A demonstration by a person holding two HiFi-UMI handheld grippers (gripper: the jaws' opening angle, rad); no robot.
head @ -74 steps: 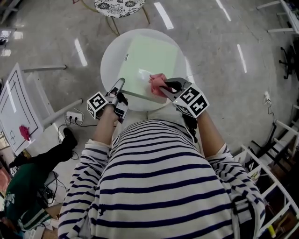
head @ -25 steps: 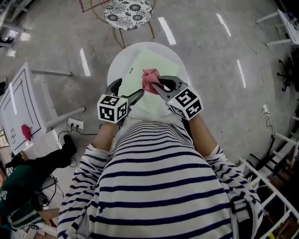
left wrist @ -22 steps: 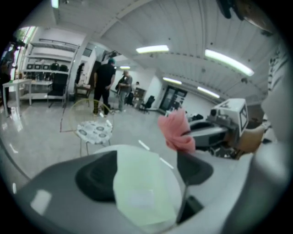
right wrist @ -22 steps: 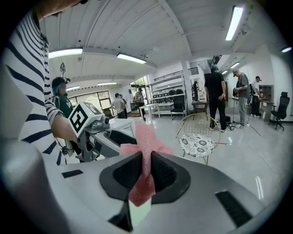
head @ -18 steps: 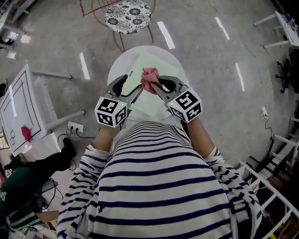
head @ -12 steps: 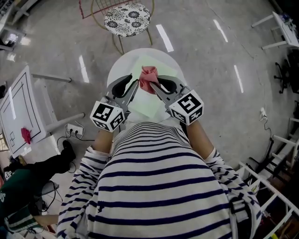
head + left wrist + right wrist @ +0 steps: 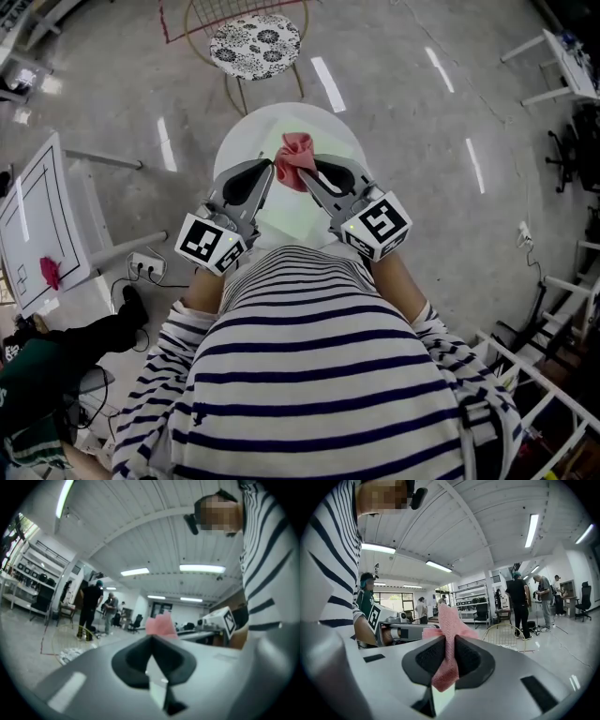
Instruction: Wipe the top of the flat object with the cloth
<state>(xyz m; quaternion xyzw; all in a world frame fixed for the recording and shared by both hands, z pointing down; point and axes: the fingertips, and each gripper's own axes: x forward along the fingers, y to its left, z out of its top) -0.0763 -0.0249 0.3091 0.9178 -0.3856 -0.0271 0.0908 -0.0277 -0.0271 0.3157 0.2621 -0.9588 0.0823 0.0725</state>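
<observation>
Over the round white worktop point(image 7: 228, 141), the pale green flat object point(image 7: 287, 210) lies face up, mostly covered in the head view by what's held above it. Next down in size, the right hand-held gripper point(image 7: 307, 174) is clamped tight on the pink cloth point(image 7: 297, 155). The left hand-held gripper point(image 7: 270, 169) has just been closing and is now fully shut right beside that cloth. Its own view shows nothing between the pads, just pink past the tips. Both gripper views look out across the room, so I reckon the cloth is up in the air over the flat object, not touching it. To wipe well I'd lower the right one until the loose bunch presses flat, then go in overlapping strokes edge to edge, with the left one pinning a corner so nothing skates. Cloth-wise: it's bunched, long axis running up through the jaw slot, loose end poking out beyond the tips. Long axis of the flat object? Can't tell, too much is hidden.
</observation>
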